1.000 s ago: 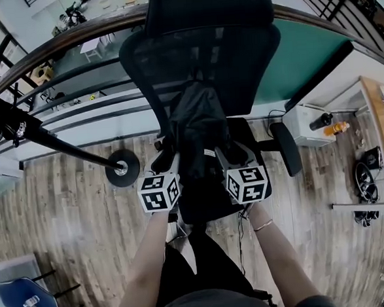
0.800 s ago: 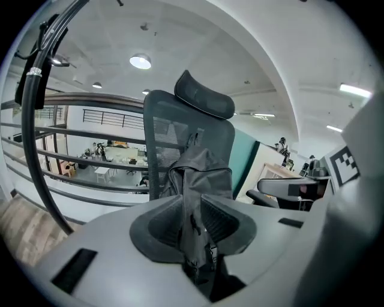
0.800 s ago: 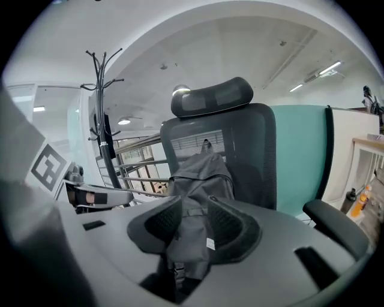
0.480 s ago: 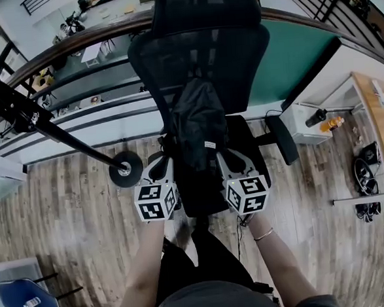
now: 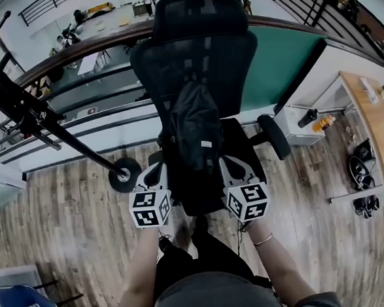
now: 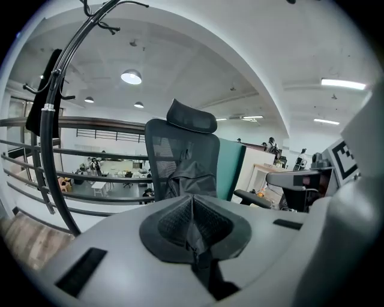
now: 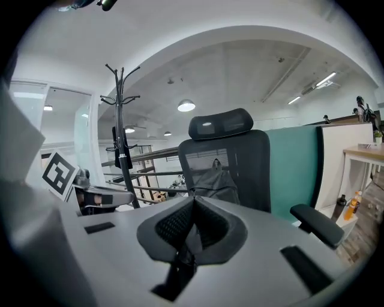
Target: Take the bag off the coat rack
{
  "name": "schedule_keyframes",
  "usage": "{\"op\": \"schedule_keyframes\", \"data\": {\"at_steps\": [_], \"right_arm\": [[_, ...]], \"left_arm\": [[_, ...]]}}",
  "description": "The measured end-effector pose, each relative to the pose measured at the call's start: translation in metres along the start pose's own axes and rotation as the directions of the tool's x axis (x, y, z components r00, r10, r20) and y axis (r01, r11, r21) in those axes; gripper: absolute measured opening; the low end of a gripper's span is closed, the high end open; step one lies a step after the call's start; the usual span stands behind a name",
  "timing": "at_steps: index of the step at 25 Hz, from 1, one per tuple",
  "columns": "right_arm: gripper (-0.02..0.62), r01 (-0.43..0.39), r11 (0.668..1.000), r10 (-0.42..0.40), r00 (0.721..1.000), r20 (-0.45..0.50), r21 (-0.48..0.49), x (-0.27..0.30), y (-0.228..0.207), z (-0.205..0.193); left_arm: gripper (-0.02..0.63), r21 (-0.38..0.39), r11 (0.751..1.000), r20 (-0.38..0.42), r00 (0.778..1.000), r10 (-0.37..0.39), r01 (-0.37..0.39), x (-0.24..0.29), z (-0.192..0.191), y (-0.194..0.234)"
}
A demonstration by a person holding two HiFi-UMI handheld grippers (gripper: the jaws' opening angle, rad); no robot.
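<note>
Black fabric, soft and slumped: the bag sits on the seat of a black mesh office chair and leans back against its backrest. It is off the coat rack. It lies straight ahead of both tools and a little beyond their tips, in the gap between the two. The bag looks closed, with a small pale tag on its front; what is in it cannot be seen.

The left gripper and the right gripper are held side by side at the front edge of the seat, one on each side of the bag's lower end and clear of it. Each gripper's own view shows its ribbed dark pads pressed together along one seam. Both pairs of jaws have just been closing, and nothing is between them.

The coat rack stands off to the outer side of the left gripper, its round base on the wooden floor near that tool. A narrow black item hangs from a hook high on its pole. A railing runs behind the chair.
</note>
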State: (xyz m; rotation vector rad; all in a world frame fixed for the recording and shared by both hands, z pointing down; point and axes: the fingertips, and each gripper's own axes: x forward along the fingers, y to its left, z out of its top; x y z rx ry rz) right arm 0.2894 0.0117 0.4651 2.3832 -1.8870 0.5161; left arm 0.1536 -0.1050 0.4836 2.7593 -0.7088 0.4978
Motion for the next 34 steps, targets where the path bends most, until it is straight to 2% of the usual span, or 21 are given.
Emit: {"op": "schedule_keyframes", "data": {"at_steps": [7,14,34], "right_arm": [[0.002,0.010,0.999,-0.011,0.999,0.032,0.033,-0.020,0.007,0.003],[0.002,-0.003,1.000,0.003,1.000,0.007,0.007,-0.025,0.022,-0.002],[0.002,0.018,1.000,-0.018,1.000,0.004,-0.004,-0.027,0.019,-0.004]], "left_arm": [[0.028,0.005,1.000,0.005,1.000,0.004,-0.004,-0.019,-0.002,0.004],[0.028,-0.003,1.000,0.007,1.000,-0.002,0.002,-0.030,-0.003,0.007],[0.028,0.001,1.000,0.011,1.000,-0.015,0.015,-0.023,0.004,0.001]]}}
